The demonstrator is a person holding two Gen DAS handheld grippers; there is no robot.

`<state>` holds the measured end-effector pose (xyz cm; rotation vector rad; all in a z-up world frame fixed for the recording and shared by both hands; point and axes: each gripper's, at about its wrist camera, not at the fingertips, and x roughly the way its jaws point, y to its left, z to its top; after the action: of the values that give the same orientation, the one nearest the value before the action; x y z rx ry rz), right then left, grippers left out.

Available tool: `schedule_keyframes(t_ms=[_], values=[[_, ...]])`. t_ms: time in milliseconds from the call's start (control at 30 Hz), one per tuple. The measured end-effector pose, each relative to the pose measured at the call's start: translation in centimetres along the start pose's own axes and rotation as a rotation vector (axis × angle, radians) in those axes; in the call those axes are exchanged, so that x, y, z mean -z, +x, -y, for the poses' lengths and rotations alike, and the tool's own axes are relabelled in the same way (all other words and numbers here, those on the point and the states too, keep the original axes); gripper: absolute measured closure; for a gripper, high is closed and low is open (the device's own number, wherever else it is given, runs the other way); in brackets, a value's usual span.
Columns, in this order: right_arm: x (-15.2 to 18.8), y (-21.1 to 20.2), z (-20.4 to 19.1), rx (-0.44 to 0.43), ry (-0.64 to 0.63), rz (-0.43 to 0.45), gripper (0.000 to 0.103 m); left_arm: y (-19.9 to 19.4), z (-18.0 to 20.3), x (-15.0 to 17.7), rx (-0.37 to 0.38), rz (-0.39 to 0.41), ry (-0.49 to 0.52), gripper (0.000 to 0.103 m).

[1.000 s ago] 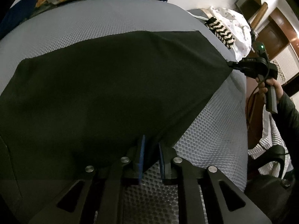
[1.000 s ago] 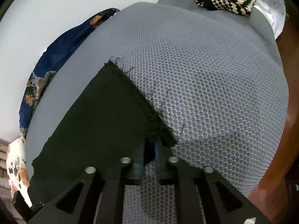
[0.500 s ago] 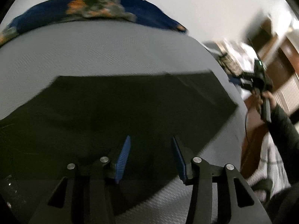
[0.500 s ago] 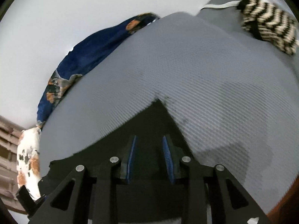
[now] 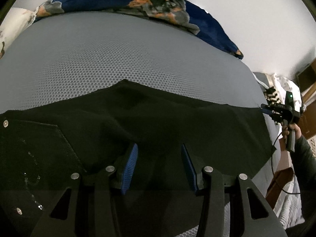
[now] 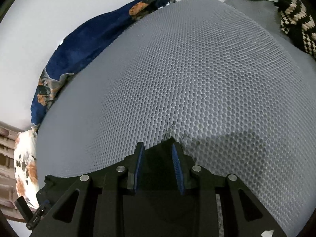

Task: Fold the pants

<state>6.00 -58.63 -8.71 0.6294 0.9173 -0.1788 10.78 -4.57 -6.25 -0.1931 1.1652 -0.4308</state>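
black pants [image 5: 158, 122] beneath open left gripper [image 5: 159, 158]

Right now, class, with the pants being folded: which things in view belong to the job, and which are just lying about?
Part of the job:
- black fabric pants
- left gripper
- right gripper

Just lying about:
- blue and orange patterned blanket
- black and cream zigzag knit
- white floral pillow

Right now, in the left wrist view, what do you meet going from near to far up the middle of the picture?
left gripper, jaws apart over the cloth → black pants → grey mesh mattress → blue patterned blanket → white wall.
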Motion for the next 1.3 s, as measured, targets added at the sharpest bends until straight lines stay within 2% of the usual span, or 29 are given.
schedule_keyframes(t_ms=[133,333,433,467,600,700,800,933,1100,1233,1267,1300], values=[[-0.5,0.5,-0.3,0.026,-0.034,-0.002,0.075,0.4,-0.1,-0.2,-0.016,-0.013,-0.004,0.056],[-0.3,0.6,-0.5,-0.003,-0.074,-0.027,0.075,0.8,-0.3,-0.3,-0.024,-0.027,-0.012,0.056],[0.5,0.3,-0.7,-0.002,-0.121,-0.038,0.087,0.9,-0.3,-0.5,-0.028,-0.029,-0.012,0.056],[0.8,0.1,-0.9,-0.003,-0.137,-0.035,0.095,0.9,-0.3,-0.4,-0.029,-0.03,-0.012,0.056],[1.6,-1.9,-1.9,-0.013,-0.165,0.061,0.099,0.9,-0.4,-0.6,-0.039,-0.026,-0.013,0.056],[2.3,-4.2,-2.2,-0.006,-0.146,0.165,0.1,0.5,-0.5,-0.8,-0.059,0.0,-0.007,0.056],[2.5,-4.3,-2.4,0.037,-0.133,0.196,0.1,0.0,-1.0,-1.2,-0.072,0.032,-0.012,0.056],[2.5,-1.7,-1.9,0.122,-0.111,0.165,0.101,-0.2,-2.1,-1.9,-0.107,0.066,-0.021,0.056],[2.3,-0.1,-1.5,0.146,-0.082,0.156,0.101,0.3,-3.9,-2.2,-0.141,0.068,-0.034,0.056],[2.3,0.1,-1.7,0.16,-0.076,0.14,0.1,1.8,-6.0,-2.6,-0.119,0.032,-0.083,0.056],[2.2,0.0,-1.9,0.172,-0.076,0.136,0.098,1.7,-6.1,-2.6,-0.115,0.04,-0.082,0.056],[2.1,0.0,-2.1,0.175,-0.072,0.134,0.092,1.8,-6.1,-2.7,-0.115,0.038,-0.077,0.056]])
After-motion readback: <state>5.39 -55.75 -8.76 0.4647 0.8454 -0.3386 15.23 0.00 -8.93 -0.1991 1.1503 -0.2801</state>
